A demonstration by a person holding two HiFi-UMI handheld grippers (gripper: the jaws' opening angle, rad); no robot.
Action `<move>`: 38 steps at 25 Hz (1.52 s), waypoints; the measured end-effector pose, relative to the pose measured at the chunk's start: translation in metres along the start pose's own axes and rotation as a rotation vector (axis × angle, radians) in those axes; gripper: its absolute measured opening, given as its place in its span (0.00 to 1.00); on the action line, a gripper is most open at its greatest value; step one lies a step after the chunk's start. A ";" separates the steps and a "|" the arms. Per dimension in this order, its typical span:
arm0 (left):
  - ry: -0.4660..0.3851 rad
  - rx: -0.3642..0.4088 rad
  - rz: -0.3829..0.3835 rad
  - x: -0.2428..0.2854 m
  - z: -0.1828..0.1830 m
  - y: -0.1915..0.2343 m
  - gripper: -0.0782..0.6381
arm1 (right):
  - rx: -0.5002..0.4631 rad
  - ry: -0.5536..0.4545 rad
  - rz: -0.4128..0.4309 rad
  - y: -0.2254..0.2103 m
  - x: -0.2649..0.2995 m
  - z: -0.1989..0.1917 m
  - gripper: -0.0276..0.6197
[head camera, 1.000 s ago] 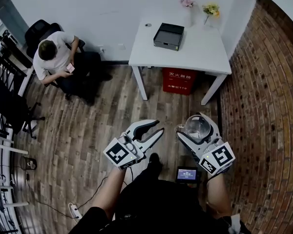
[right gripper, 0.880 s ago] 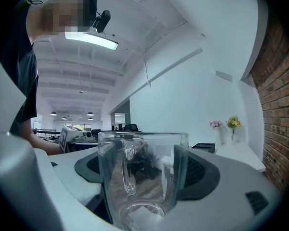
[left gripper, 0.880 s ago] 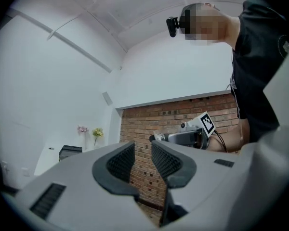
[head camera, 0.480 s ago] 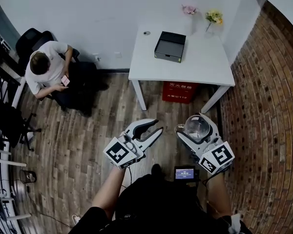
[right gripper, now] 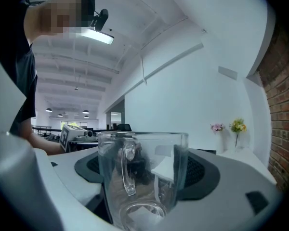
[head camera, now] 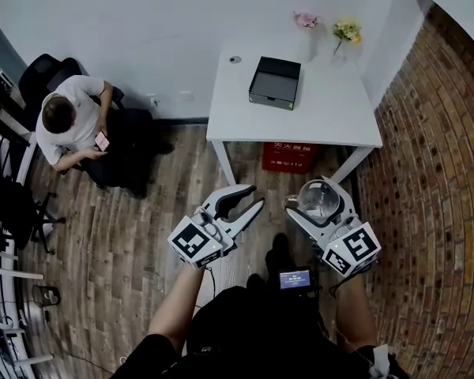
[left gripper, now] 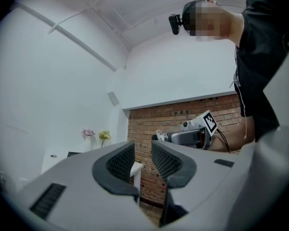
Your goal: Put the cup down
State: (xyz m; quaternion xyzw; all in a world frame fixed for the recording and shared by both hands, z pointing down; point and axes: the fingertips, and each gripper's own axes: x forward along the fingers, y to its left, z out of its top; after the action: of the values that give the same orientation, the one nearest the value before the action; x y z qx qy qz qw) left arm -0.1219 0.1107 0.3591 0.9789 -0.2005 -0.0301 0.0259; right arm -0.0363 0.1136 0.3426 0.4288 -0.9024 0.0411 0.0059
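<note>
A clear glass cup (head camera: 318, 198) with a handle is held upright in my right gripper (head camera: 314, 199), above the wooden floor and short of the white table (head camera: 332, 105). In the right gripper view the cup (right gripper: 142, 177) fills the space between the dark pads (right gripper: 202, 170), and the right gripper (right gripper: 143, 170) is shut on it. My left gripper (head camera: 253, 197) hovers beside it to the left, slightly open and holding nothing. The left gripper view shows a narrow bare gap in the left gripper (left gripper: 142, 160), with the right gripper (left gripper: 190, 134) beyond.
On the table stand a black open box (head camera: 275, 83) and two small vases of flowers (head camera: 306, 20). A red box (head camera: 291, 152) sits under the table. A brick wall (head camera: 434, 172) runs along the right. A person (head camera: 71, 125) sits on a chair at the left.
The view has crept toward the table, which now lies a little closer and lower in the picture. Both grippers keep their pose, the cup still held in the right one.
</note>
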 end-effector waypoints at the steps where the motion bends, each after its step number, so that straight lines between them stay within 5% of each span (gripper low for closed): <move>1: 0.002 -0.001 -0.001 0.002 -0.002 0.004 0.25 | 0.000 -0.001 0.001 -0.004 0.003 -0.001 0.69; 28: 0.030 0.003 0.080 0.193 -0.004 0.205 0.25 | 0.034 0.003 0.099 -0.250 0.155 0.009 0.69; 38: 0.042 -0.001 0.115 0.241 -0.005 0.255 0.25 | 0.057 0.014 0.139 -0.309 0.193 0.006 0.69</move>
State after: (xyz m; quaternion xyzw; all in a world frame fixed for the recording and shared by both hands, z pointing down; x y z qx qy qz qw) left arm 0.0005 -0.2180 0.3688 0.9662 -0.2558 -0.0082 0.0321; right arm 0.0813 -0.2305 0.3671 0.3649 -0.9284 0.0701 -0.0030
